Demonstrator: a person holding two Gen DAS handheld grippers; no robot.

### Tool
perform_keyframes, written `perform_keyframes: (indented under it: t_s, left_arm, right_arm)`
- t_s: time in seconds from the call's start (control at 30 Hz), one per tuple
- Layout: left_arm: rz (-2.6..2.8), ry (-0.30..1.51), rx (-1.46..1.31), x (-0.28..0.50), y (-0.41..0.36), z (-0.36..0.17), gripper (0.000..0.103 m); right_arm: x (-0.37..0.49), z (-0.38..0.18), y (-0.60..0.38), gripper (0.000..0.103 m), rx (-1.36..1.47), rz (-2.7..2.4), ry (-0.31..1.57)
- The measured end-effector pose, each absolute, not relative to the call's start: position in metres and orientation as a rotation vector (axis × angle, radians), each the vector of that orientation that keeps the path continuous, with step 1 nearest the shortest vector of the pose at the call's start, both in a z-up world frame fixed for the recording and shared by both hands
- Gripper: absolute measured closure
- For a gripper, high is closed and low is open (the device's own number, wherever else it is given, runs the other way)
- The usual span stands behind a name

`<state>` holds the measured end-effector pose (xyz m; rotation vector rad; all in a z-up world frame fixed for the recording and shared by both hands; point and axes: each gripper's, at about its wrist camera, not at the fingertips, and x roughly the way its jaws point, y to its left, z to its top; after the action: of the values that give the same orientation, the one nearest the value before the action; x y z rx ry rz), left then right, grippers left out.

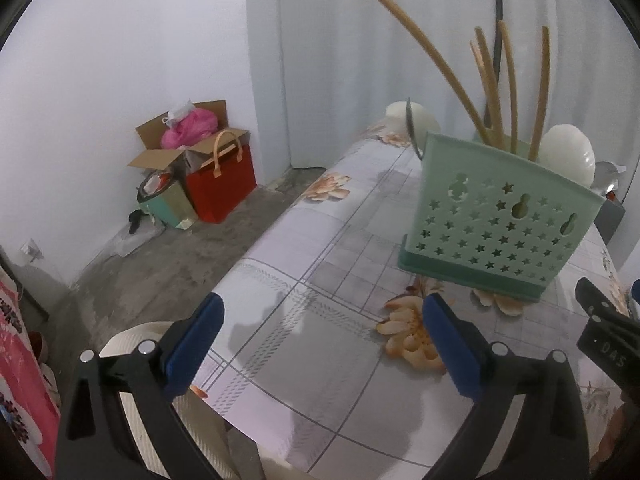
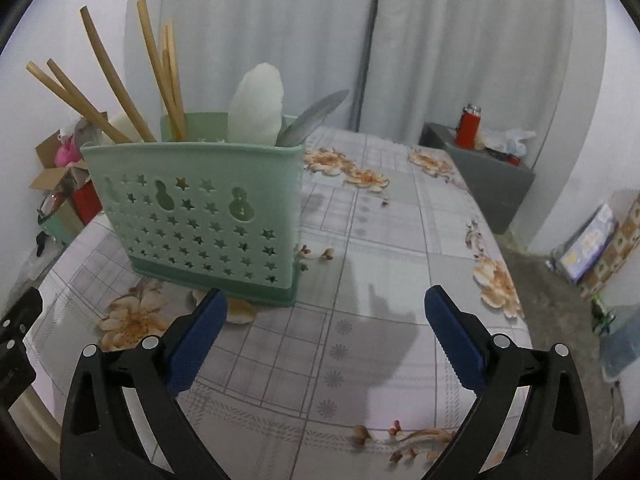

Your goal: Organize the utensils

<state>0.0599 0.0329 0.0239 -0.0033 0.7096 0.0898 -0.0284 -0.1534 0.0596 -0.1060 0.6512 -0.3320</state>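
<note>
The left claw is wide open with nothing in it, and the right claw is wide open too, with nothing between its blue pads. Both hang just over the table with the flower cloth. The green holder with star holes stands on the table just past the claws, and inside it stand the wooden chopsticks, a white spoon and a gray spoon.
</note>
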Motion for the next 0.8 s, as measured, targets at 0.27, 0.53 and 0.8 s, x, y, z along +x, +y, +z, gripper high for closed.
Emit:
perform_keyframes:
  t_s: [0.27, 0.53, 0.8]
  left_arm:
    - [0.099, 0.714, 0.009, 0.060, 0.031, 0.022, 0.006]
    - [0.103, 0.713, 0.010, 0.061, 0.032, 0.022, 0.006]
    - [0.108, 0.720, 0.009, 0.063, 0.034, 0.020, 0.006]
  right_arm:
    - [-0.028, 0.062, -0.147, 0.008, -0.113, -0.327, 0.663]
    - [-0.028, 0.063, -0.144, 0.008, -0.116, -0.325, 0.666]
    - [-0.028, 0.065, -0.144, 0.008, -0.113, -0.325, 0.662]
